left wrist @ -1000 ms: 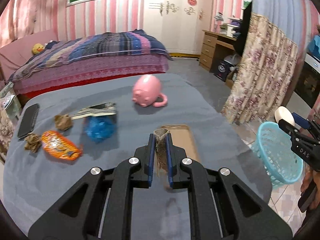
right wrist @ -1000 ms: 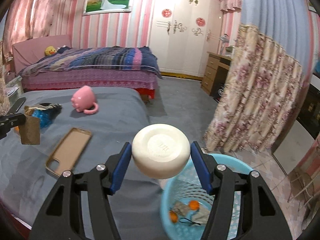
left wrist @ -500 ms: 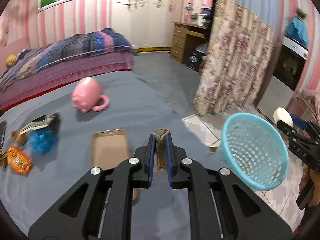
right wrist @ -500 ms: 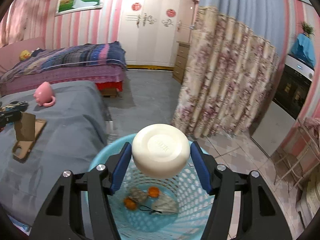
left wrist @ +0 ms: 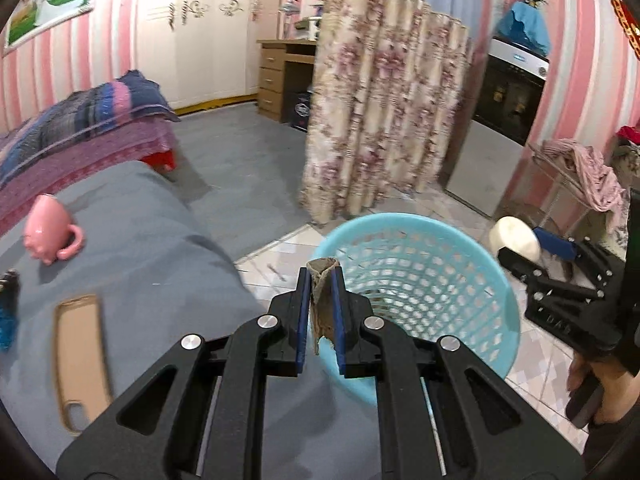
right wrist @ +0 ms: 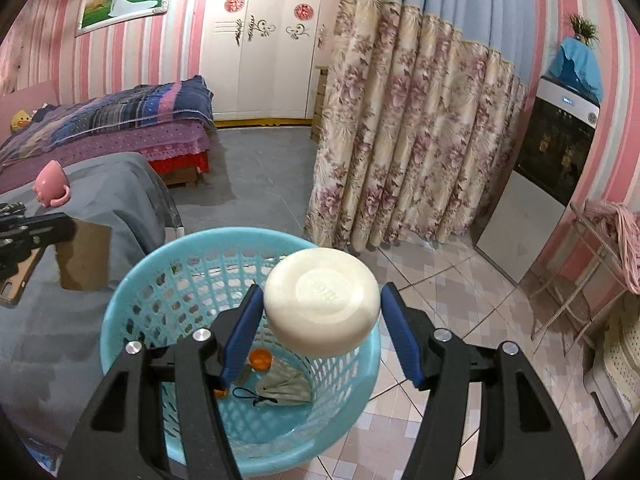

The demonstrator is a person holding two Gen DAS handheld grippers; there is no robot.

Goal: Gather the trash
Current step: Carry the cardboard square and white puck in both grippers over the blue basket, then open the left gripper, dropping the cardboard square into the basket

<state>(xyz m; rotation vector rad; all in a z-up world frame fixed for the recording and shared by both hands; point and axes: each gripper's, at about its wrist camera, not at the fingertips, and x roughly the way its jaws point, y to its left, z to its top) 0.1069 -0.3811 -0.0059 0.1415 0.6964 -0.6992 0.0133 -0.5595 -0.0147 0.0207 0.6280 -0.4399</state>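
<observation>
— Trash: flattened cardboard tube [left wrist: 321, 300] pinched in left gripper [left wrist: 320, 312], at the blue basket's [left wrist: 420, 280] near rim?
— Yes. Right gripper [right wrist: 322, 320] clamps a white round puck [right wrist: 322, 306] above that basket.

- Soft indoor light, fairly bright and even — shadows faint.
- Left view smeared: curtain [left wrist: 380, 92] and phone case [left wrist: 78, 354] blur.
- Right view sharper.
- Fisheye bends walls; corners go black.
- Mild sheen on floor tiles [right wrist: 472, 280].
</observation>
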